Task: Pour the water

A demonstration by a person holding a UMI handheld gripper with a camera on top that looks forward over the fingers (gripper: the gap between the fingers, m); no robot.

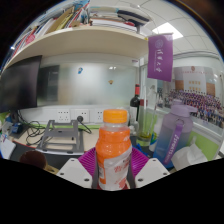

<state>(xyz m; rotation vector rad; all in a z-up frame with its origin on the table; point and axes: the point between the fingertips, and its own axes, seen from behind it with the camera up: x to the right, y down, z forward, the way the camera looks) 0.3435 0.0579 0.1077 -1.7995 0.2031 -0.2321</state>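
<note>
An orange drink bottle with an orange cap and a white label stands upright between my gripper's fingers. My gripper is shut on it, and the magenta pads press against both sides of its body. The bottle's base is hidden below the fingers. To the right of the fingers, a pale cup-like container stands on the table, with a tall translucent purple container just behind it.
A dark bottle stands further back, behind the orange cap. Cables and a device lie on the table to the left. A shelf with books runs overhead, and a purple banner hangs at the right.
</note>
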